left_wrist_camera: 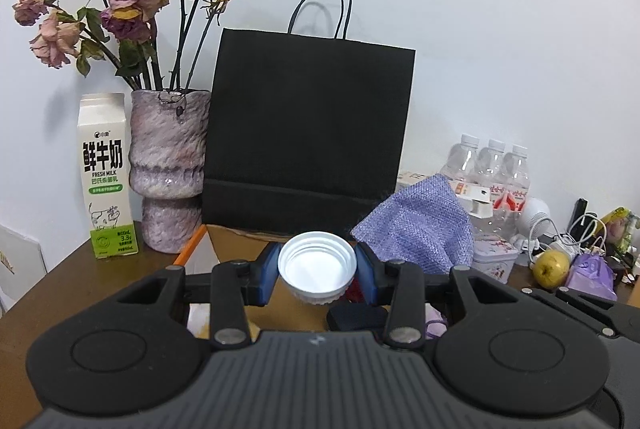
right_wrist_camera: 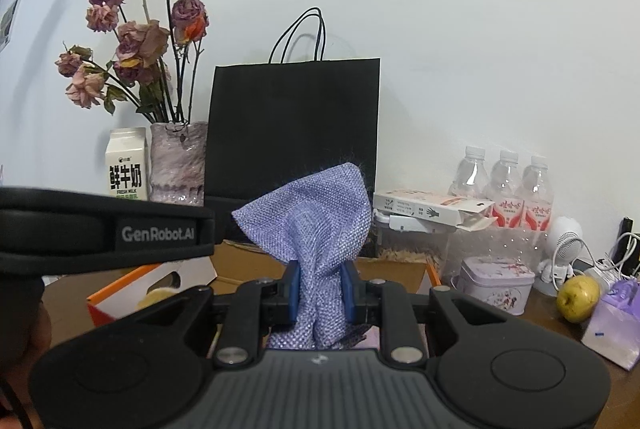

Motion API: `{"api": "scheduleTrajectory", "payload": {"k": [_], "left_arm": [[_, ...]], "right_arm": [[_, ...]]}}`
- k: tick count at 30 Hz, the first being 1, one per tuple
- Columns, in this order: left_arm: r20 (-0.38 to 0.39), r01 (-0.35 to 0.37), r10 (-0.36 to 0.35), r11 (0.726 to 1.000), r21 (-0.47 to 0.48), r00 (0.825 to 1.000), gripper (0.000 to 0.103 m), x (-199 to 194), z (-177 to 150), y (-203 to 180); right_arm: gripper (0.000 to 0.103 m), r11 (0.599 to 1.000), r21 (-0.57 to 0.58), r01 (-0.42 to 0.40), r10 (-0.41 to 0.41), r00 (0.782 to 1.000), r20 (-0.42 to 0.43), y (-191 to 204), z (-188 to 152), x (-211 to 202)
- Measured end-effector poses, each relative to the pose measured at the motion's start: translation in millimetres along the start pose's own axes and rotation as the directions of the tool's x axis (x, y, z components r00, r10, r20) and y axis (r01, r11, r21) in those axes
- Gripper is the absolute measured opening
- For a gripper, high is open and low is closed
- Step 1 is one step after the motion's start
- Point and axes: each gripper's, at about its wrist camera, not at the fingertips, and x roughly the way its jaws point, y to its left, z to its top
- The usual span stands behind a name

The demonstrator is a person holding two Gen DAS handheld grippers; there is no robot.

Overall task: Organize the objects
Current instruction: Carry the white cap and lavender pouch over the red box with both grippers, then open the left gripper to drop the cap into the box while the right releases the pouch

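My left gripper (left_wrist_camera: 317,271) jaws pinch a white bottle cap (left_wrist_camera: 317,267) by its rim, above the counter (left_wrist_camera: 80,281); a nudge could pop it loose. My right gripper (right_wrist_camera: 320,287) jaws clench a purple mesh pouch (right_wrist_camera: 316,229), whose loose top could snag the black paper bag (right_wrist_camera: 294,133) along the counter's back edge.

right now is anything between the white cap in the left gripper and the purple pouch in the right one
Nothing visible: the white cap, clamped in the left gripper, has open air toward the purple mesh pouch, held bunched in the right gripper.

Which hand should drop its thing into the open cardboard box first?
Probably the left. The left gripper holds a small white ribbed plastic cap just over the brown cardboard box. The right gripper clutches a floppy purple woven cloth pouch.
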Motion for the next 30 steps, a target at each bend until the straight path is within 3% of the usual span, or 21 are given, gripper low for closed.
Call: {"api": "scheduleTrajectory", "payload": {"k": [18, 30], "left_arm": [[-0.023, -0.03, 0.03, 0.999, 0.012, 0.999, 0.041, 53.6, 8.7, 12.2], [-0.112, -0.058, 0.059, 0.998, 0.007, 0.992, 0.041, 84.5, 6.2, 25.0]], "right_arm": [[0.02, 1.0, -0.012, -0.016, 0.015, 0.999, -0.038, -5.1, 7.5, 54.1], [0.02, 1.0, 0.007, -0.011, 0.012, 0.992, -0.129, -14.2, 2.8, 89.1]]}}
